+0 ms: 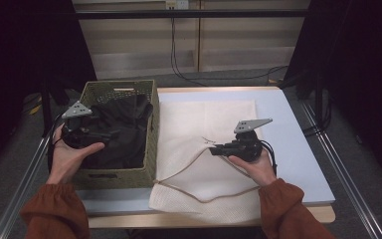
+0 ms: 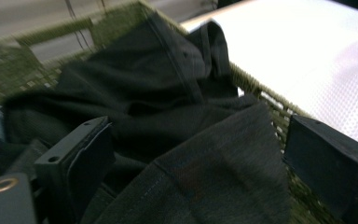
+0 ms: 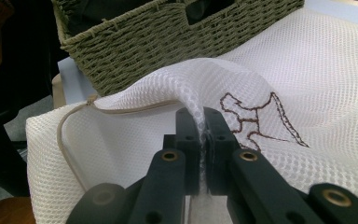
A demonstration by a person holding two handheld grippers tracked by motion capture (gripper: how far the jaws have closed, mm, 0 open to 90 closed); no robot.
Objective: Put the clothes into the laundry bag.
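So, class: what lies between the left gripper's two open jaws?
Dark clothing in the woven basket lies between the left gripper's jaws, seen in its own view.

My high view looked forward and down over the table (image 1: 298, 149). My 2 gripper views sat close behind their jaws; all 3 shared the basket (image 1: 151, 107) and mesh bag (image 3: 345, 70).

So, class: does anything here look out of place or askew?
The dark garment spills over the woven basket rim on the side toward the white mesh bag. The right gripper pinches that bag's top layer up.
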